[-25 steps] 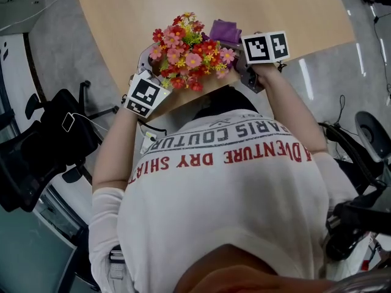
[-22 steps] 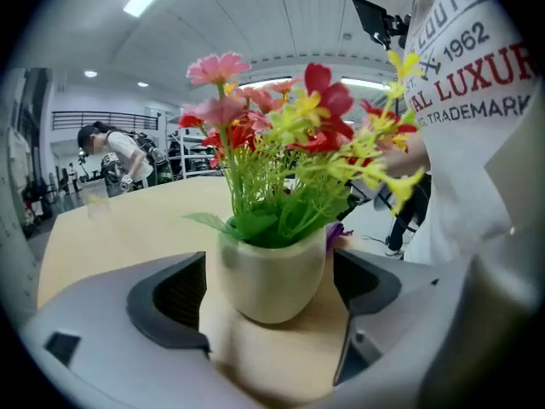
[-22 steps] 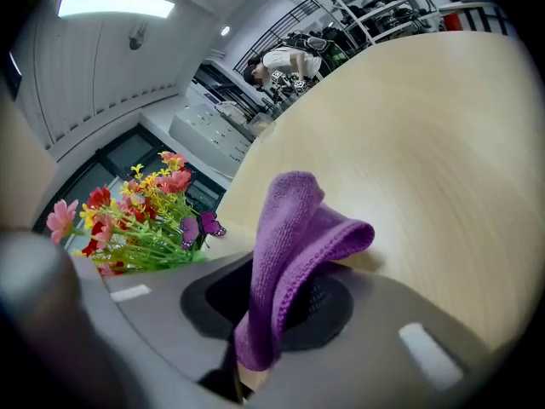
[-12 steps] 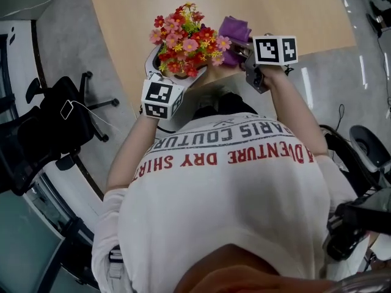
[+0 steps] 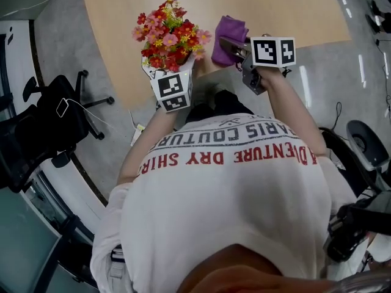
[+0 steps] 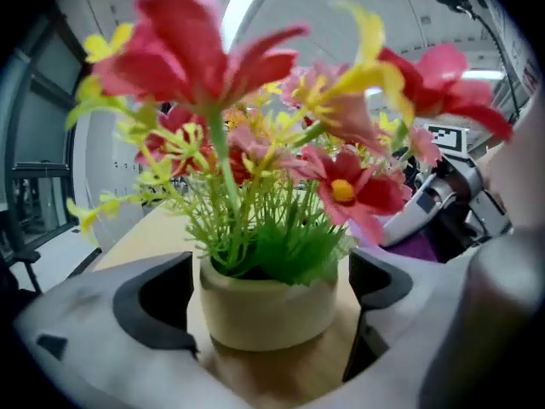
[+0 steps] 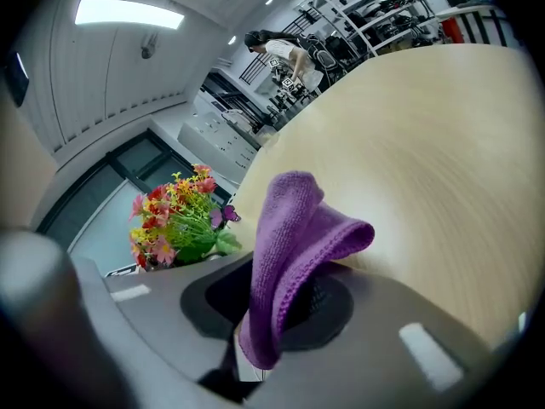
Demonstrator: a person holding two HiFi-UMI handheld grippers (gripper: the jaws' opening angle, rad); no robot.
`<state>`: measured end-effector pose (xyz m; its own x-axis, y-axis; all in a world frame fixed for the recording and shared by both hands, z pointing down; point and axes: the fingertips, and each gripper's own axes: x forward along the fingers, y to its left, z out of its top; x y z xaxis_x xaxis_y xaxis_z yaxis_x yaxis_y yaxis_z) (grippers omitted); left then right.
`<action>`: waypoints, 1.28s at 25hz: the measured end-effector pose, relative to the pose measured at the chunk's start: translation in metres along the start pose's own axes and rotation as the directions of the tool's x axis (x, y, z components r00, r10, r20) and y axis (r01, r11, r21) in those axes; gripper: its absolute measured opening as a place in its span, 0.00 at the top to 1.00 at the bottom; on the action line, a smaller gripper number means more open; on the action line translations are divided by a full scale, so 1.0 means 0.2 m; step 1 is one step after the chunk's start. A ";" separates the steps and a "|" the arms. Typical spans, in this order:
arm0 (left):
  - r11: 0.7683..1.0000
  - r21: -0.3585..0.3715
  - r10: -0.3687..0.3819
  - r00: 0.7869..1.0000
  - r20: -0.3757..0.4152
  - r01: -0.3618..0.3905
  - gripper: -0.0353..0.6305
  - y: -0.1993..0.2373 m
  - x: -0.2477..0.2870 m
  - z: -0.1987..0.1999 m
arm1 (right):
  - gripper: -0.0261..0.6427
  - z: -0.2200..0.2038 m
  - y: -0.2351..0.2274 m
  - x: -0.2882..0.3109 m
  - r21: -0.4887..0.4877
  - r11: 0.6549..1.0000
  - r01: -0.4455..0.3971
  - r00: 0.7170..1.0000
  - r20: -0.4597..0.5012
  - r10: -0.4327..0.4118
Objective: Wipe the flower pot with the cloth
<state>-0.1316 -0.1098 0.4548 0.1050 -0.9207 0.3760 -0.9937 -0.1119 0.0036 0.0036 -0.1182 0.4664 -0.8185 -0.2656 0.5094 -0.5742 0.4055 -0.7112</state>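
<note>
Our left gripper [image 6: 271, 295], jaws just opened wide, straddles the flower pot [image 6: 266, 318] without touching, while our right gripper [image 7: 281, 313] pinches the purple cloth [image 7: 298, 245].

Near edge crowded, far desk [image 5: 275, 11] open.
The flower pot [image 6: 268, 318] stands between the jaws of the left tongs [image 6: 271, 288], which have just been opening, narrow gaps either side; the cloth [image 5: 227, 38], clamped in the right tongs [image 7: 272, 313], seemingly blocks its right flank.
</note>
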 end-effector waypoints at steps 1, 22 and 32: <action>1.000 0.005 0.014 1.000 -0.002 -0.014 0.09 0.00 0.01 0.00 | 0.89 -0.01 0.00 0.00 0.002 1.000 -0.005 1.000 -0.002 0.005; 0.866 0.204 -0.455 0.889 -0.053 0.456 0.17 -0.10 -0.04 0.02 | 0.89 0.04 0.14 0.02 -0.012 0.997 -0.072 0.997 0.031 0.072; 0.699 0.278 -0.647 0.748 -0.145 0.659 0.17 -0.09 -0.06 0.01 | 0.89 0.04 0.27 0.04 -0.011 0.982 -0.187 0.982 0.027 0.188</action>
<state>-0.1146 -0.0969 0.4490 0.7163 -0.5625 0.4129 -0.6149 -0.7886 -0.0074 -0.0330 -0.1048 0.4284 -0.9119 -0.2082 0.3537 -0.4104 0.4574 -0.7889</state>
